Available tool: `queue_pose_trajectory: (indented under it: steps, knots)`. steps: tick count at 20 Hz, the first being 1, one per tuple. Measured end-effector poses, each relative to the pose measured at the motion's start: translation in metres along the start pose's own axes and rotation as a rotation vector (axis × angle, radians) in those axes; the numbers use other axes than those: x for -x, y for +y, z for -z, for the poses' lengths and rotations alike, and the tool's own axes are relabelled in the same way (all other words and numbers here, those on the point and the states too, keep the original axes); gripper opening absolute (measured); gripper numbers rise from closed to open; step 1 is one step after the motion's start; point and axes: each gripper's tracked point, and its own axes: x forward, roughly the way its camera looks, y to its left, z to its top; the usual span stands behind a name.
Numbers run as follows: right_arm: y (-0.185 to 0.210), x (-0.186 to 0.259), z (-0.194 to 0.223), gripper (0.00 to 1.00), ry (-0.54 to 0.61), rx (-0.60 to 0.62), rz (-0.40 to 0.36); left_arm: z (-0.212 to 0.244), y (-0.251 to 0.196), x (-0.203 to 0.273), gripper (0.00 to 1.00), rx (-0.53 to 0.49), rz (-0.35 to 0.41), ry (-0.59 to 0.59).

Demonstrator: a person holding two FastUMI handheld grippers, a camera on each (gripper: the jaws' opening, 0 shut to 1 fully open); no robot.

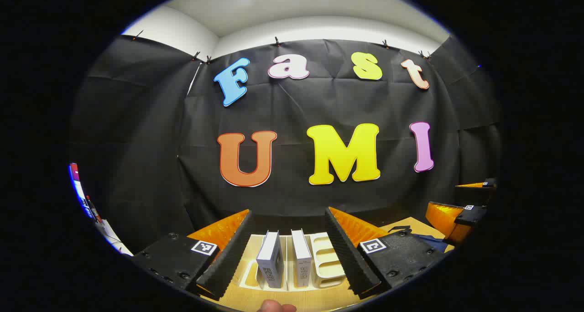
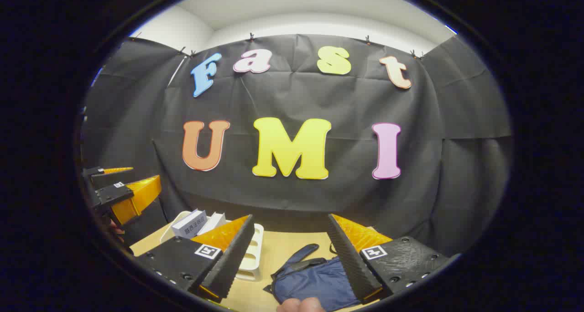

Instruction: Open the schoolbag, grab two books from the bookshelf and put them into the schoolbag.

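We see the left gripper [image 1: 287,252] spread wide before two upright books [image 1: 270,259] in the pale bookshelf [image 1: 326,262]; the right gripper [image 2: 292,252] (also agape) hovers above the navy schoolbag [image 2: 315,280] on the table [image 2: 283,246]

- A black cloth [image 1: 319,111] hangs as the back wall of the booth. It has soft folds and creases.
- Small clips [image 1: 276,41] hold the cloth up along its top edge.
- Above the cloth there is a plain white wall [image 1: 319,29].
- The white ceiling [image 2: 292,2] is bright with light.
- More black cloth [image 2: 474,106] covers the side of the booth.
- A light wooden tabletop [image 2: 292,243] sits at the bottom, in front of the cloth.
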Motion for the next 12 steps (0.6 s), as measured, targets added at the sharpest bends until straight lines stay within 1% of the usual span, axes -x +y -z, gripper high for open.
queue_pose_trajectory:
  steps: [1,12]
  knots:
    - [-0.0010,-0.0007,0.0007,0.96,0.002,0.002,0.001,0.0008,-0.0002,0.0001,0.98,0.003,0.001,0.003]
    - [-0.0102,0.0024,0.0088,0.96,0.034,0.029,-0.006,-0.0016,-0.0063,-0.0029,0.98,0.015,0.011,0.004]
